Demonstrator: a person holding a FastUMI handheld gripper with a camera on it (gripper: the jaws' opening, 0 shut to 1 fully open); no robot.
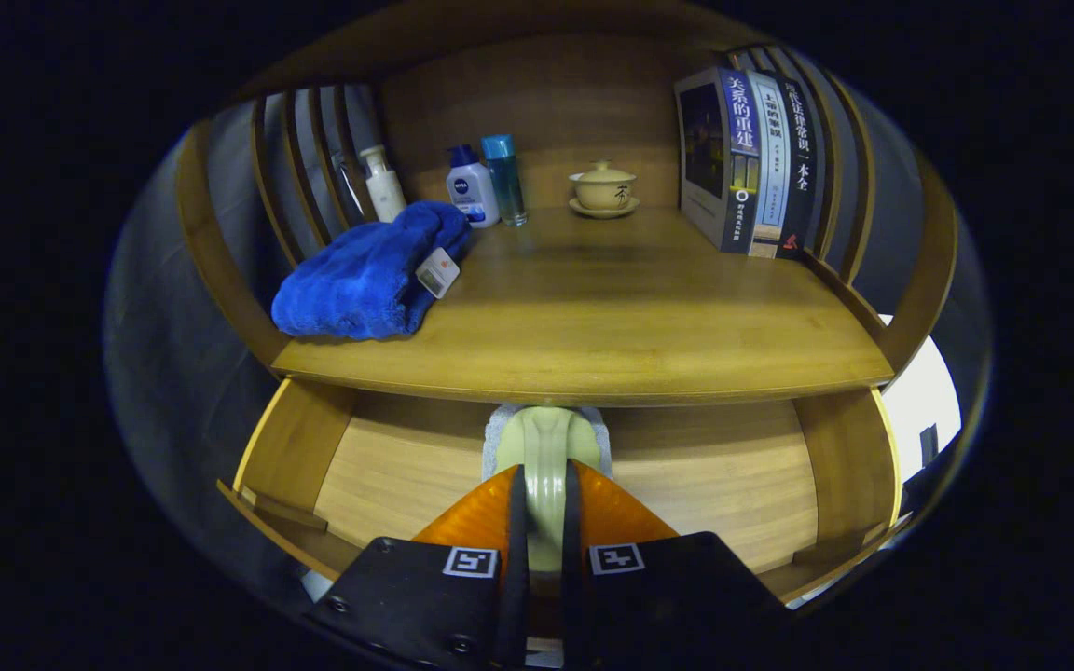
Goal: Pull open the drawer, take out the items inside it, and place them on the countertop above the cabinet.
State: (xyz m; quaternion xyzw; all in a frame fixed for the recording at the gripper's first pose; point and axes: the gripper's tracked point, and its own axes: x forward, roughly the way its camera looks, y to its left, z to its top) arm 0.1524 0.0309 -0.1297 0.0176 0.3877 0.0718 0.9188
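While clamped between both fingers of the hand-held gripper [544, 485], pale green scrubber [546, 447] over the open drawer [406, 466].

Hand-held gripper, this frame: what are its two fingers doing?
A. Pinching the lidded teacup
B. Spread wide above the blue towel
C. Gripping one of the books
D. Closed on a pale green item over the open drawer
D: the hand-held gripper has both fingers pressed against the sides of the pale green item, which sits over the open drawer just below the countertop.
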